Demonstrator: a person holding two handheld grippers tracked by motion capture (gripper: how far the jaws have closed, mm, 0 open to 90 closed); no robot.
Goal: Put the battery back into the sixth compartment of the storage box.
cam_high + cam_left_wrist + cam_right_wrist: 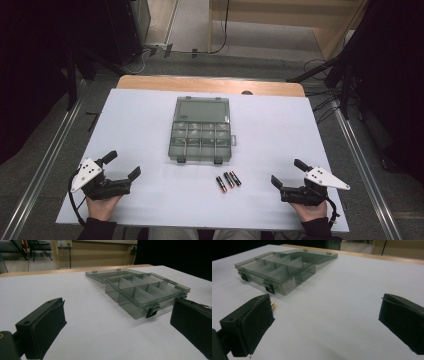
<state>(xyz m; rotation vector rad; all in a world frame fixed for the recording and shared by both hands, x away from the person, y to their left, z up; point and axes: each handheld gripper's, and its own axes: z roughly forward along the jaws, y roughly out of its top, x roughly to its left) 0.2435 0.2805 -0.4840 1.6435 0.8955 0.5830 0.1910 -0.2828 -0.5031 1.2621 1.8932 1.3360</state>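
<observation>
Organizer box sits mid-bench, lid flipped fully open and lying flat on the far side. Smoky translucent grey plastic, base split into two rows of small compartments, all looking empty. Two dark latches on the near edge. A small white label is stuck on one side wall of the box; print too small to read. Faint mark on the lid in the high view, also unreadable.

Three batteries lie side by side on the bench just in front of the box, toward its right corner. Black bodies with orange ends; no brand legible. In the right gripper view a brass-coloured tip pokes out from behind the left jaw.

Bench top is white, with a wooden strip along the far edge.

Left claw rests at the near left of the bench, jaws wide apart, nothing between them. Right claw rests at the near right, jaws likewise spread and empty. Each is held by a hand coming in from the near edge, both well apart from box and batteries.
</observation>
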